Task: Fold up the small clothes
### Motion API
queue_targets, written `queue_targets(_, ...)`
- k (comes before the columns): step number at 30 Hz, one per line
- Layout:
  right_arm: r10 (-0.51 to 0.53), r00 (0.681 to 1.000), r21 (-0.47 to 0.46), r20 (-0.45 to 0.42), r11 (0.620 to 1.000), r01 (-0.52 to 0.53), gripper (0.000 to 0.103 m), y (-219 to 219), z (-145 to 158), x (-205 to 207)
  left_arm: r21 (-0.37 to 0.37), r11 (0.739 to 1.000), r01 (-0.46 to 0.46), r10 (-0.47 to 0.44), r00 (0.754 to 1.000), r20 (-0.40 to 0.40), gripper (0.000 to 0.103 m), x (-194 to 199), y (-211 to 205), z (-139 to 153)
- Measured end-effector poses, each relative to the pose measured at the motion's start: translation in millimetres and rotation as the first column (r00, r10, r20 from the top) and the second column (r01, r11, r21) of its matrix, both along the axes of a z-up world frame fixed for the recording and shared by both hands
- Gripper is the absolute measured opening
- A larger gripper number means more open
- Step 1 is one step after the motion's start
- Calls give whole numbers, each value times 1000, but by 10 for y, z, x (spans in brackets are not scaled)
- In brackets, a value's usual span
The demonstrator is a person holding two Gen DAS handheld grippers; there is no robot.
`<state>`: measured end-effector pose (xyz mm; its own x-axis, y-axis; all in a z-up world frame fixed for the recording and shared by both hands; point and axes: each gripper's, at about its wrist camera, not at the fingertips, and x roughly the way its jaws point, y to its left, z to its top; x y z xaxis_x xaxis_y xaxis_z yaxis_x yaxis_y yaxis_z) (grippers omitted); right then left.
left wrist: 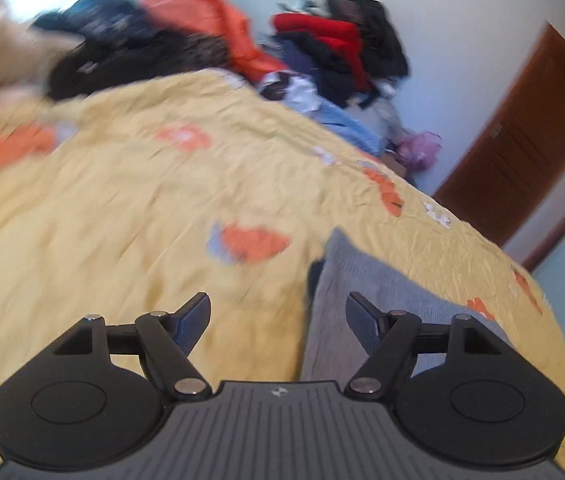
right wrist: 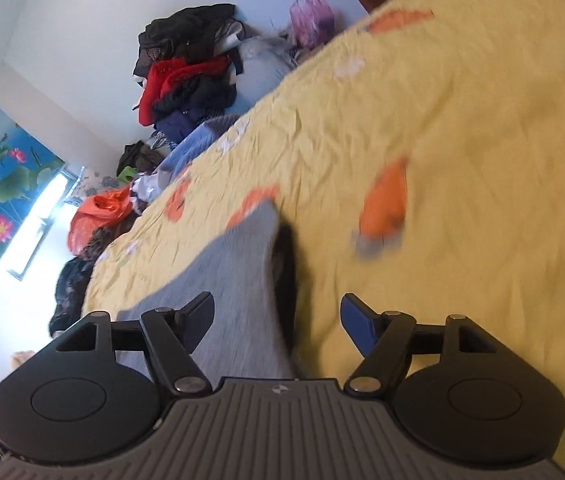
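Yellow bedspread [left wrist: 130, 208] w/ orange flowers fills both views. Clothes pile [left wrist: 338, 48] at top, against wall. Grey garment [left wrist: 362, 300] lies flat, lower right in left view, lower centre in right view. Left gripper [left wrist: 278, 316] and right gripper [right wrist: 278, 316]: jaws wide apart, holding nothing.

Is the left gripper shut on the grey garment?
No. The left gripper is open, its fingers spread with nothing between them, above the grey garment lying on the yellow bedspread.
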<state>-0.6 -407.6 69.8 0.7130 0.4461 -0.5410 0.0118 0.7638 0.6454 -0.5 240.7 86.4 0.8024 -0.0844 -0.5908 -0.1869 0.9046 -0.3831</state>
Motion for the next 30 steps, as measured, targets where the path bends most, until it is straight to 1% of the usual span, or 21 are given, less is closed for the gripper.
queue_targets(3,44,999,-76,-3,996,-44,74,138,-25,568,155,986,57,-52,998,-31,74,685,-233,-30)
queue_targets(6,94,995,-116,-35,989,-97,73,389,-115,1107,237,963,128,-110,990,-89,73,1267,-484,-198)
queue_targets(9,149,988,-181,-42,971,-154,73,689,-156,1466,264,946,190,-152,976,-158,70,1629,-678,-412)
queue_targets(10,163,986,-196,-47,966,-169,73,779,-169,1564,273,940,206,-161,971,-178,63,1711,-727,-469)
queue_targets(11,179,982,-214,-56,959,-187,72,859,-192,1648,285,932,223,-170,965,-197,47,1758,-774,-526)
queue_targets(12,185,981,-231,-65,953,-195,70,924,-218,1711,292,928,230,-172,962,-211,35,1805,-798,-572)
queue_targets(13,186,979,-245,-79,949,-200,60,973,-257,1763,293,926,236,-173,959,-224,20,1837,-811,-615)
queue_targets(14,199,975,-256,-96,942,-218,33,1013,-298,1799,291,927,236,-177,960,-216,13,1841,-810,-629)
queue_targets(15,229,967,-259,-115,933,-251,19,1056,-341,1831,295,925,240,-183,961,-209,7,1836,-817,-622)
queue_targets(16,244,961,-260,-126,927,-270,18,1079,-378,1835,308,923,233,-176,964,-201,5,1824,-818,-601)
queue_targets(17,240,966,-266,-98,929,-258,18,1074,-362,1808,325,923,206,-152,971,-182,5,1793,-802,-563)
queue_targets(19,212,976,-265,-40,940,-215,17,1010,-277,1749,334,931,147,-104,984,-144,5,1736,-699,-497)
queue_targets(20,179,984,-237,-13,955,-177,17,927,-242,1732,317,941,123,-78,986,-149,5,1734,-625,-515)
queue_targets(22,147,988,-190,-38,970,-151,17,831,-326,1770,280,954,110,-59,981,-184,5,1744,-543,-646)
queue_targets(23,150,986,-215,-70,963,-162,16,850,-413,1793,310,944,114,-64,984,-165,5,1706,-587,-656)
queue_targets(24,159,986,-235,-48,958,-166,17,886,-455,1761,346,931,119,-65,984,-163,5,1689,-648,-647)
queue_targets(25,160,986,-243,-43,956,-166,21,912,-457,1736,370,921,123,-64,984,-166,5,1679,-699,-634)
queue_targets(27,130,990,-214,-50,967,-138,35,902,-433,1711,416,901,121,-53,984,-172,8,1666,-770,-601)
queue_targets(28,112,992,-203,-54,972,-121,54,883,-407,1696,442,890,110,-38,985,-168,9,1641,-795,-566)
queue_targets(29,89,995,-198,-42,975,-96,65,860,-352,1662,464,880,100,-27,986,-162,14,1604,-818,-513)
queue_targets(30,65,998,-214,-9,975,-66,64,854,-275,1602,484,871,86,-16,989,-148,14,1553,-847,-443)
